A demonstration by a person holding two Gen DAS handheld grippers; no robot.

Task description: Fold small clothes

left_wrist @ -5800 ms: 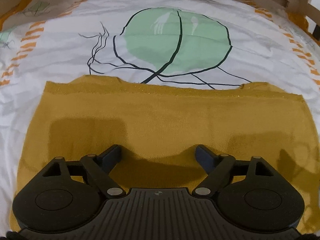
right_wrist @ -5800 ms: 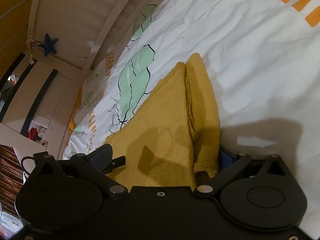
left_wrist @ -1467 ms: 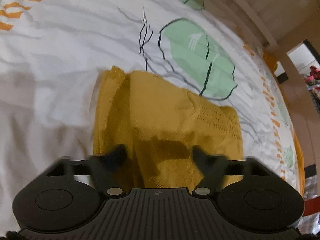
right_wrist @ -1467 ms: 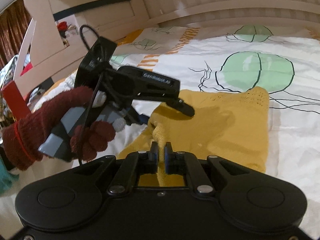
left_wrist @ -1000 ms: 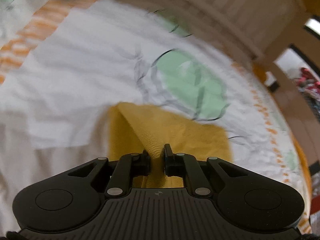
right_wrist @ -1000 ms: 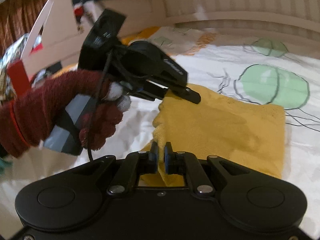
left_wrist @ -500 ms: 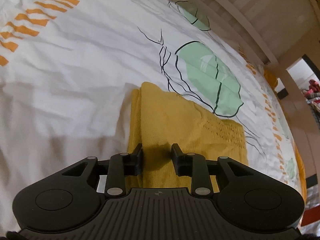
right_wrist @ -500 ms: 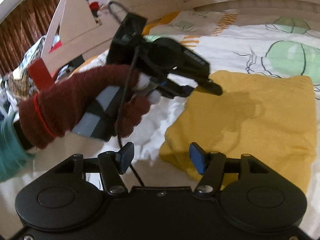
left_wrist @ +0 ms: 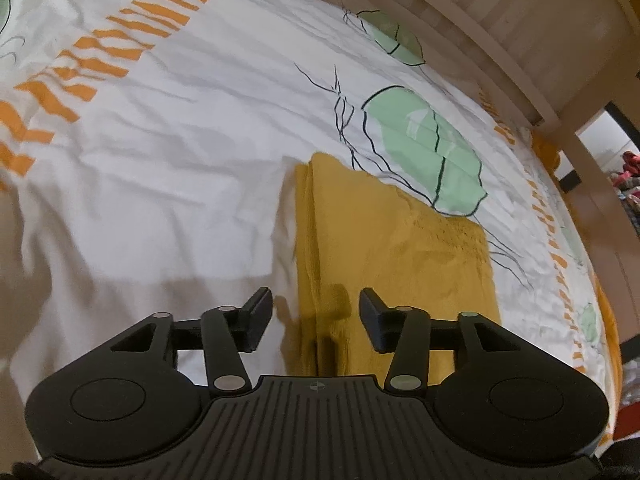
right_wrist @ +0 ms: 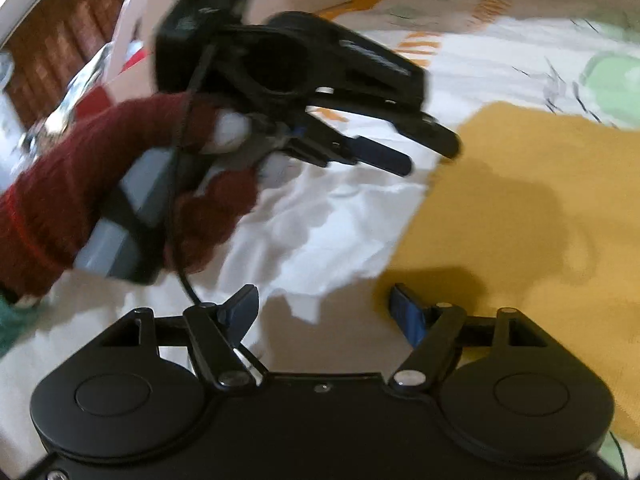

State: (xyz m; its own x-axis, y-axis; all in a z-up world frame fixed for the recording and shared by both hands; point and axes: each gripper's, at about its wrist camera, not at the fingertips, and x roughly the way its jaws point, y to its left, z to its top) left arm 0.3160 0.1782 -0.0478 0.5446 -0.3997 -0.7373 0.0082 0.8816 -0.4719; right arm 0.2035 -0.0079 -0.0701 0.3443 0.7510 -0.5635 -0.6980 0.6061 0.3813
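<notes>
Garment: a mustard-yellow knitted garment [left_wrist: 396, 256] is seen lying folded flat on the bed, its stacked layered edges showing along its left side in the left wrist view.
Bedsheet: a white bedsheet [left_wrist: 168, 128] printed with orange dashes and green leaf shapes is spread under the garment; it is creased near the folded edge.
Left tongs: the left tongs [left_wrist: 316, 312] are held over the near end of the garment, jaws apart and opening; the folded edge is seen below the gap, and no cloth is pinched by either pad.
Right tongs: the right tongs [right_wrist: 325, 310] are held low over the sheet at the garment's near corner, jaws wide and opening; nothing is gripped, though the right pad appears to lie just at the cloth's edge, which the blur leaves uncertain.
Hand: a hand in a dark red knitted glove [right_wrist: 100, 192] is seen in the right wrist view around the grey handle of the left tool.
Bed frame: a pale wooden slatted bed frame [left_wrist: 520, 24] is seen beyond the sheet.
</notes>
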